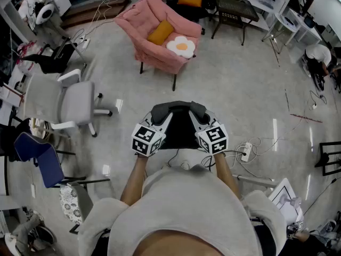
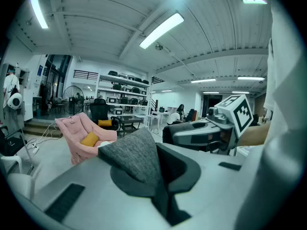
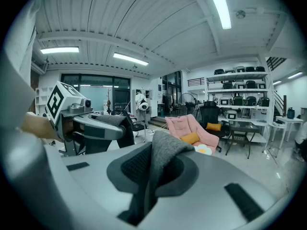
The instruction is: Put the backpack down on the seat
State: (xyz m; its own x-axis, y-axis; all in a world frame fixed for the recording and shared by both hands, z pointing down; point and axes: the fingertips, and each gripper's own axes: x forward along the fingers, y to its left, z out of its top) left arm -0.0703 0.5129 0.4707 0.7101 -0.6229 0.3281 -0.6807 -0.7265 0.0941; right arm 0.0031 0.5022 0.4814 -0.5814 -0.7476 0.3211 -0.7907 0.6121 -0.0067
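A dark grey backpack (image 1: 180, 128) hangs in front of me, held up off the floor between both grippers. My left gripper (image 1: 162, 119) is shut on a fold of its grey fabric (image 2: 136, 155), and the right gripper (image 1: 198, 119) is shut on another fold (image 3: 163, 150). The two grippers sit close side by side, each showing in the other's view: the right gripper (image 2: 211, 133) and the left gripper (image 3: 91, 128). The seat is a pink armchair (image 1: 160, 33) some way ahead. On it lie an orange cushion (image 1: 160, 32) and an egg-shaped cushion (image 1: 181, 47).
A grey office chair (image 1: 74, 103) stands to the left, with a blue chair (image 1: 40, 156) nearer me. A black table (image 1: 234, 7) is behind the armchair at the right. A power strip (image 1: 246, 151) and cables lie on the floor at my right.
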